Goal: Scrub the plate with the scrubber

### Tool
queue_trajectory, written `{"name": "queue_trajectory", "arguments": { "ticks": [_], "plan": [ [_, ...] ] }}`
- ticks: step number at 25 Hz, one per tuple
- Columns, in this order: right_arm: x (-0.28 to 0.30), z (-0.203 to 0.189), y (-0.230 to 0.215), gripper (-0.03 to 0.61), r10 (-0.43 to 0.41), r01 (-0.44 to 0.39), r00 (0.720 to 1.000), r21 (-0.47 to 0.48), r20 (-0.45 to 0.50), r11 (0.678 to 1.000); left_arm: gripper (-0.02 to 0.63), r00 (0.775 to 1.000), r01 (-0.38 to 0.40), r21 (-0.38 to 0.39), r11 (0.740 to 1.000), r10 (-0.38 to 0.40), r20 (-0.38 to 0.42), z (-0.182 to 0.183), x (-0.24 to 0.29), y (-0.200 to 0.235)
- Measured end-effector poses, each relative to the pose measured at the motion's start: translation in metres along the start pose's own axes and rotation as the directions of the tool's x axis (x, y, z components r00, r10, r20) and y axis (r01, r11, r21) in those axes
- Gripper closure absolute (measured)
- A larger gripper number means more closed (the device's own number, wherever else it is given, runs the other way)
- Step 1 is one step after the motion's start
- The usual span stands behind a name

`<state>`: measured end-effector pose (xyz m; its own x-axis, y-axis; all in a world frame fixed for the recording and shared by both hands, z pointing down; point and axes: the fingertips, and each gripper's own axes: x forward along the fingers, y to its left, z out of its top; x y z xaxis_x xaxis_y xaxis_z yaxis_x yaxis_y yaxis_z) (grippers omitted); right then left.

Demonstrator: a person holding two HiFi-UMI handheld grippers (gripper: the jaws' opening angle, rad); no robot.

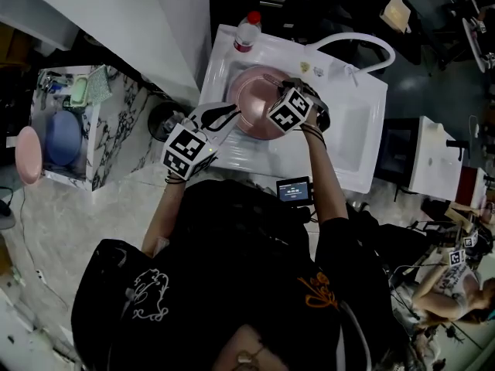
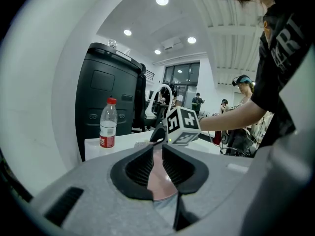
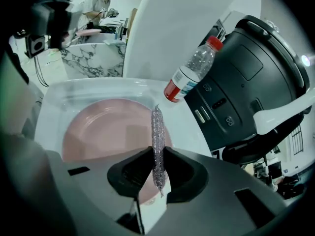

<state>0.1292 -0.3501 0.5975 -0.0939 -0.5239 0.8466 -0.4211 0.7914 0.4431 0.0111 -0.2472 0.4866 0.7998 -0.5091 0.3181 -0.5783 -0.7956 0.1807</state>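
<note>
White sink unit (image 1: pixel 352 141), the basin at its left half. A black appliance (image 3: pixel 251 82) stands behind the sink's back corner. The pink plate (image 1: pixel 251 99) lies in the basin and fills most of it. The left gripper (image 1: pixel 224 118) reaches in from the near-left, and its jaws are clenched on the plate's rim (the left gripper view shows pink plate edge pinched in the narrow gap). The right gripper (image 1: pixel 282 87) is over the plate's right side, jaws closed on the scrubber (image 3: pixel 157 136). The scrubber is a thin silvery mesh strip, held edge-on and sticking out past the jaw tips above the plate. Whether it touches the plate I cannot tell. A clear water bottle (image 1: pixel 246 33) with red cap and red label stands upright on the sink's back-left corner.
</note>
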Motion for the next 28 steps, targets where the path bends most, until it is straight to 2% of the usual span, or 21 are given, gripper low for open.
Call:
{"name": "queue_trajectory", "arguments": {
  "ticks": [4, 7, 20, 28],
  "plan": [
    [0.013, 0.000, -0.019, 0.502, -0.033, 0.034, 0.999, 0.004, -0.022, 0.999, 0.548, 1.000, 0.014, 0.001, 1.000, -0.014, -0.008, -0.003, 0.001, -0.005],
    [0.023, 0.002, -0.019, 0.502, -0.022, 0.021, 0.999, -0.023, -0.035, 1.000, 0.548, 1.000, 0.013, -0.003, 1.000, -0.013, -0.014, -0.007, 0.000, -0.006],
    [0.005, 0.000, 0.044, 0.502, 0.130, -0.135, 0.990, -0.114, -0.049, 0.984, 0.548, 1.000, -0.012, -0.019, 1.000, 0.011, -0.011, -0.011, -0.005, 0.003],
    [-0.029, -0.004, 0.092, 0.502, 0.275, -0.278, 0.960, -0.174, -0.042, 0.945, 0.548, 1.000, 0.009, -0.008, 1.000, -0.009, -0.003, -0.005, -0.001, -0.001]
  ]
}}
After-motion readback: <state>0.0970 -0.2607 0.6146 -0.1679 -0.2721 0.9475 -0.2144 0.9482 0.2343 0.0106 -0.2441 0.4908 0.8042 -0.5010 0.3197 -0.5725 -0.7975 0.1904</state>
